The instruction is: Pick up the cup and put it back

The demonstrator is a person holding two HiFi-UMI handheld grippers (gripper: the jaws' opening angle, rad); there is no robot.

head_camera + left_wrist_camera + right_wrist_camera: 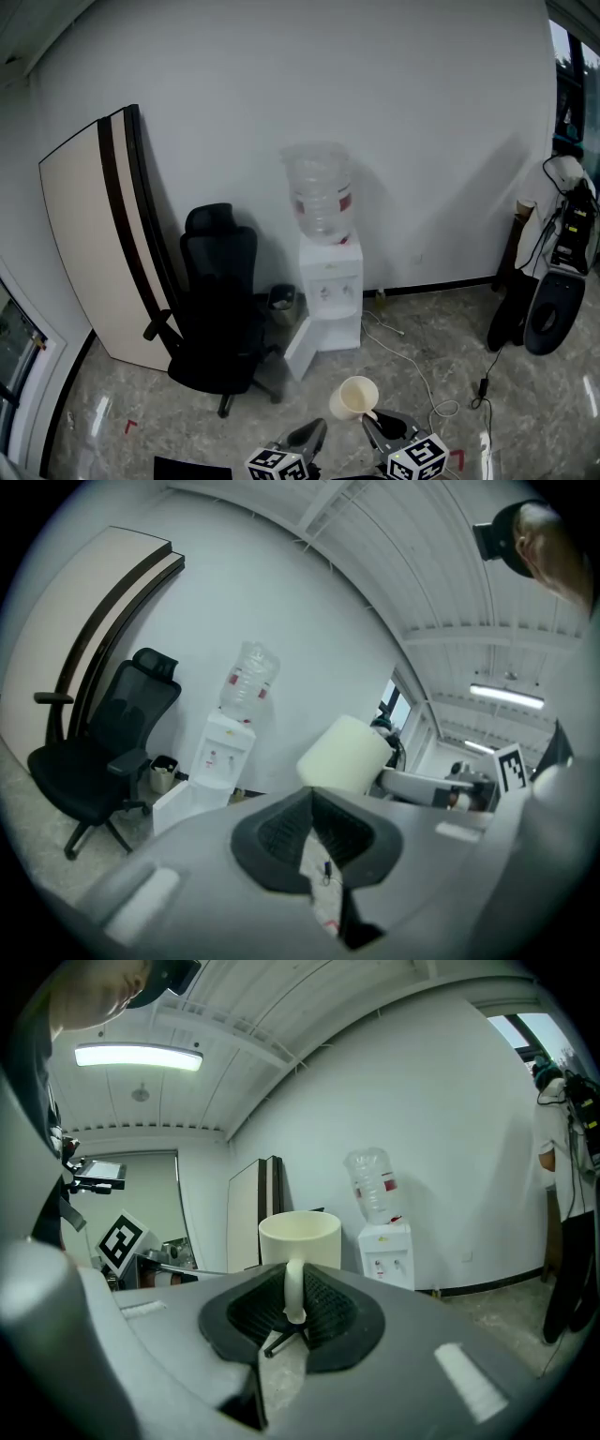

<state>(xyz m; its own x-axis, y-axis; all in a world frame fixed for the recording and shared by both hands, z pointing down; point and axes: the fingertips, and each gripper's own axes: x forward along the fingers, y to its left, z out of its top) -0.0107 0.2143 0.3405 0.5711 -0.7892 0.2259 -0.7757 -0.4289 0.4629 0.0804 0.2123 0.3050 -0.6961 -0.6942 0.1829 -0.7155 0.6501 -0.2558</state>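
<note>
While the left gripper (314, 803) sits clenched on nothing just beside it, the right gripper (294, 1283) pinches the handle (293, 1299) of the upright cup (300, 1238), which stands just beyond its jaws, above the floor (441, 347), no desk in view.

Facing a white wall (234, 66) over a marbled grey floor (441, 314), taking in a water dispenser (330, 291), a black office chair (217, 309) and a leaning panel (89, 234).
</note>
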